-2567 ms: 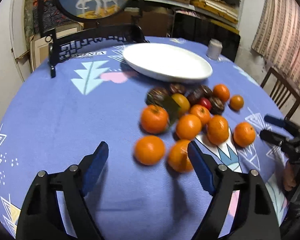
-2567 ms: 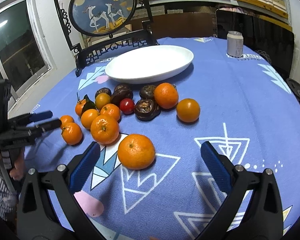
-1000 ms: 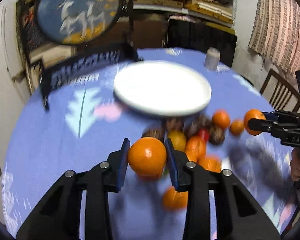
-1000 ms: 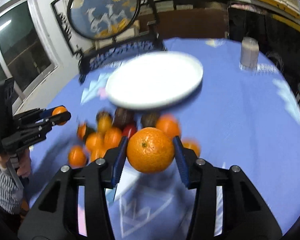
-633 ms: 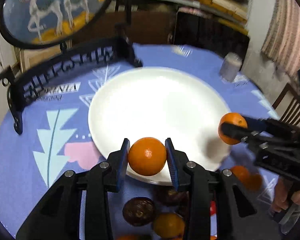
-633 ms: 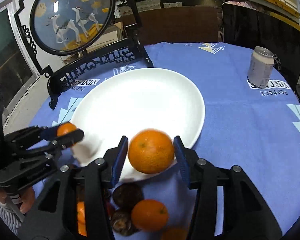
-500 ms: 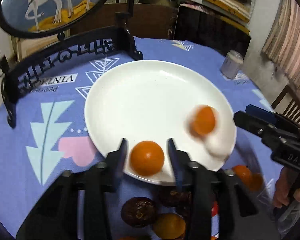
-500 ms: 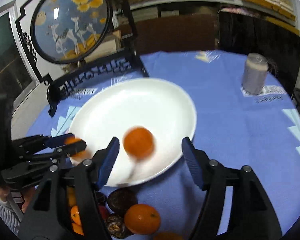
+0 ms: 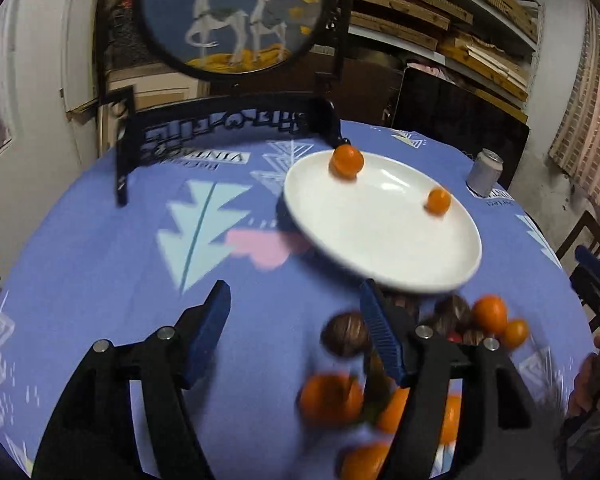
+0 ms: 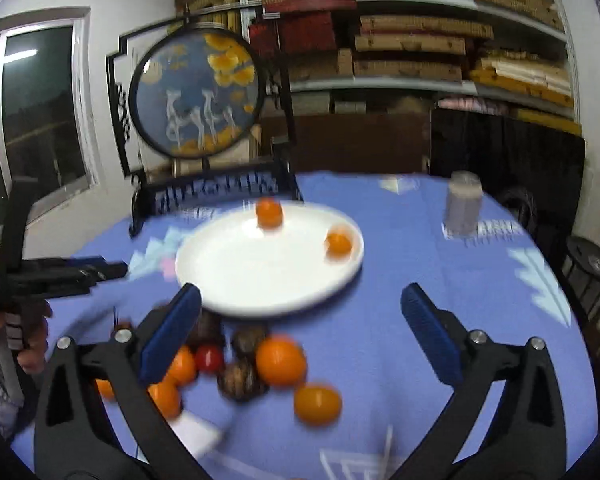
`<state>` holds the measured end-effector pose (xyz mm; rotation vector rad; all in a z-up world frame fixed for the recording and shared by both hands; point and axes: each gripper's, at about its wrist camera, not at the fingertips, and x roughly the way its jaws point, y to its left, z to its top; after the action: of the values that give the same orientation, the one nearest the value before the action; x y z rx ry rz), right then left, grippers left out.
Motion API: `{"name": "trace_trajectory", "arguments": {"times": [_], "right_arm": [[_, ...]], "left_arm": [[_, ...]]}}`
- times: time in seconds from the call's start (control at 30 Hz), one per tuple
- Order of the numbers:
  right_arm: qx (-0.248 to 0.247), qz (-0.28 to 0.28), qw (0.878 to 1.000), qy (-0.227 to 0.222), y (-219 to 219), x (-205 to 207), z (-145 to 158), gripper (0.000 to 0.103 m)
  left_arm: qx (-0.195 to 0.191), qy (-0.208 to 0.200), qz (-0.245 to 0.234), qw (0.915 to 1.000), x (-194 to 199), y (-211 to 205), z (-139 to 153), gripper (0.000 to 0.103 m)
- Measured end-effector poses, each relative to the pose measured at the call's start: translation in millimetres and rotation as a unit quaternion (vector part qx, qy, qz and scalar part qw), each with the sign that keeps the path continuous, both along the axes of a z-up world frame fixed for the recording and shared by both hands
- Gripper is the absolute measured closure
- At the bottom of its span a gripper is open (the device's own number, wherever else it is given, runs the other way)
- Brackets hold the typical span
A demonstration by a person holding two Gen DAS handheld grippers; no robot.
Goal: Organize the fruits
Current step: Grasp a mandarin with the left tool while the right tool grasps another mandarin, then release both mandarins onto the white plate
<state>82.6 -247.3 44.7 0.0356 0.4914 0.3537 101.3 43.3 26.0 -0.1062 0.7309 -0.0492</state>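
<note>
Round worktop (image 9: 80, 272) under a blue patterned cloth, white plate (image 9: 380, 240) past its middle. Left gripper (image 9: 296, 332) and right gripper (image 10: 300, 332): fingers have just been opening, now spread, nothing between them. Two oranges on the plate, larger orange (image 9: 346, 162) at the far rim, smaller orange (image 9: 439, 201) near the right rim. Loose fruit pile (image 10: 256, 368) lies before the plate.

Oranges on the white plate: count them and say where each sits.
2. One orange sits at the plate's far rim; the other orange lies near its right edge. None looks hidden.
</note>
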Motion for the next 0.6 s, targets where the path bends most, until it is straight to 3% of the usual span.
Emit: {"name": "trace_trajectory", "arguments": {"times": [0.2, 0.37, 0.53, 0.6], "right_arm": [[0.041, 0.002, 0.999, 0.035, -18.7, -19.0, -6.0, 0.002], [0.037, -0.004, 0.997, 0.06, -19.1, -14.0, -13.2, 0.002], [0.024, -0.009, 0.998, 0.054, -16.6, -14.4, -15.5, 0.002], [0.025, -0.013, 0.998, 0.053, -18.4, -14.2, -15.7, 0.002]], "left_arm": [[0.003, 0.006, -0.028, 0.9996, -31.9, -4.9, -15.7, 0.036], [0.039, 0.016, -0.07, 0.9967, -35.5, -27.3, -26.2, 0.035], [0.058, 0.052, -0.046, 0.9959, -24.4, -21.2, -40.5, 0.034], [0.051, 0.062, -0.04, 0.996, -20.9, -15.4, -43.6, 0.026]]}}
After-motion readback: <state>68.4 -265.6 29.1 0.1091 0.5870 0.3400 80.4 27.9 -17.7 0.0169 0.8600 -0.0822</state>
